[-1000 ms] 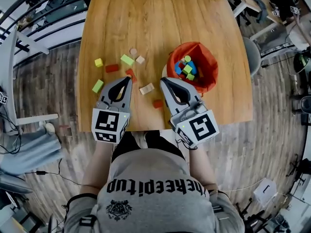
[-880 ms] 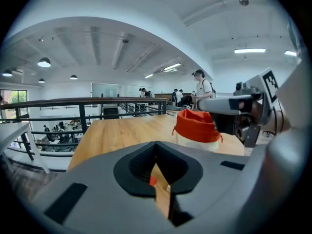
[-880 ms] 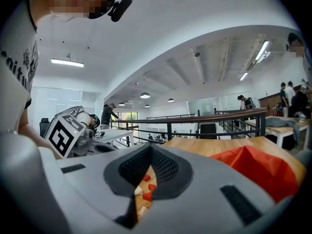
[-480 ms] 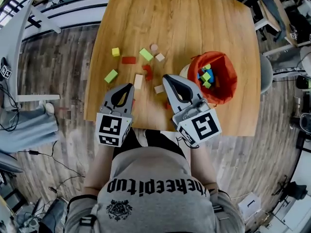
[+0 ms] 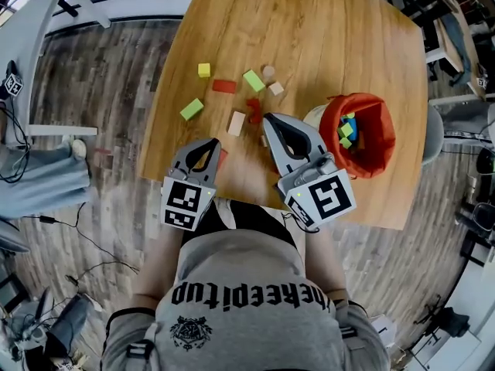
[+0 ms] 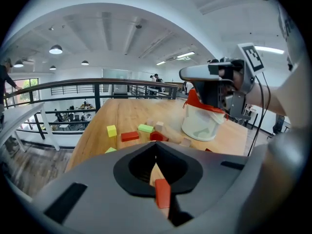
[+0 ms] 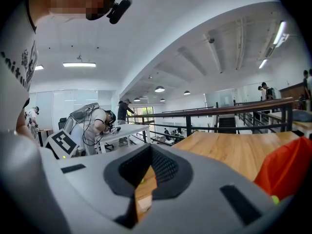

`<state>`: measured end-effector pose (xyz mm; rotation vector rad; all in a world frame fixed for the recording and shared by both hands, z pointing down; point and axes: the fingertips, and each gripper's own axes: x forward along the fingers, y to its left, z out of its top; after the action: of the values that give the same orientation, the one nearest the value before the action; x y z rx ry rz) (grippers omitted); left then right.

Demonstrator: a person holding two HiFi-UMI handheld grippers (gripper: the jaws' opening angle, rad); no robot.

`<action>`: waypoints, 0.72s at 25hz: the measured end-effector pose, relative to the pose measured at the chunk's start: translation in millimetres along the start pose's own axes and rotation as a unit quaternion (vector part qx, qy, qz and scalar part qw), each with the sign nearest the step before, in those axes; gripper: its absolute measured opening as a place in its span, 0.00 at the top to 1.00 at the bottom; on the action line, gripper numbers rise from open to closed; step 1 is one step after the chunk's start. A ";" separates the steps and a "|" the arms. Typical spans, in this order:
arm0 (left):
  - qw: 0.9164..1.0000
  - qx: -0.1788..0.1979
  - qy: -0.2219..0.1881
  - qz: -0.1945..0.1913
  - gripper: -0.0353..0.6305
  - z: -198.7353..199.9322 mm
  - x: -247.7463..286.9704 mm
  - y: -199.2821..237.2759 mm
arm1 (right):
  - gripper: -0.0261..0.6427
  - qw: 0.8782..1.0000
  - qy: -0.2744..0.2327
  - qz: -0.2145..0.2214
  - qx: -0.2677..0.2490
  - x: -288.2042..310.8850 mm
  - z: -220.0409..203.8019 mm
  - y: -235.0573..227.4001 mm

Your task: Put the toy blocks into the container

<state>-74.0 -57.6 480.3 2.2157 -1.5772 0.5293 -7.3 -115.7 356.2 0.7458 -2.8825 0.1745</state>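
Observation:
Several toy blocks lie on the wooden table (image 5: 309,22): a yellow one (image 5: 203,69), a red one (image 5: 224,86), two green ones (image 5: 254,80) (image 5: 192,109), a red arch (image 5: 254,107) and a tan bar (image 5: 237,123). The container, a white bucket with an orange liner (image 5: 371,157), stands at the right with several blocks in it. My left gripper (image 5: 213,142) is shut and empty near the front edge, with a small red block (image 5: 223,158) on the table against its right side. My right gripper (image 5: 268,119) is shut and empty just left of the bucket.
The table's front edge (image 5: 232,199) runs under both grippers, with wood floor all round. In the left gripper view the bucket (image 6: 202,123) stands behind the blocks, partly behind my right gripper (image 6: 214,82). People and desks show far off.
The head view has swung, so the table, blocks and bucket sit further right. The tan bar now shows clear of my left gripper. Both grippers stay shut near the front edge.

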 end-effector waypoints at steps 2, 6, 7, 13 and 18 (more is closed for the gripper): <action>1.000 -0.002 0.008 -0.011 0.92 -8.3 2.3 -1.2 | 0.95 1.000 0.005 0.004 0.000 3.4 -2.2 1.8; 0.999 -0.005 0.027 -0.029 0.92 -25.4 4.5 -3.2 | 0.95 1.000 0.011 0.009 0.001 7.7 -6.4 4.2; 0.999 -0.007 0.030 -0.033 0.92 -28.9 4.7 -3.7 | 0.95 1.000 0.012 0.009 0.001 8.5 -7.5 4.7; 0.997 -0.005 0.057 -0.047 0.92 -47.0 6.7 -5.5 | 0.95 1.000 0.015 0.010 0.003 10.6 -9.8 7.3; 0.995 -0.008 0.079 -0.061 0.85 -58.8 9.7 -12.0 | 0.95 1.000 0.015 0.009 0.004 9.2 -9.8 9.9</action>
<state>-64.9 -32.3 534.9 2.1824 -1.3524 0.6361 -18.9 -110.0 366.8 0.7125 -2.8623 0.1965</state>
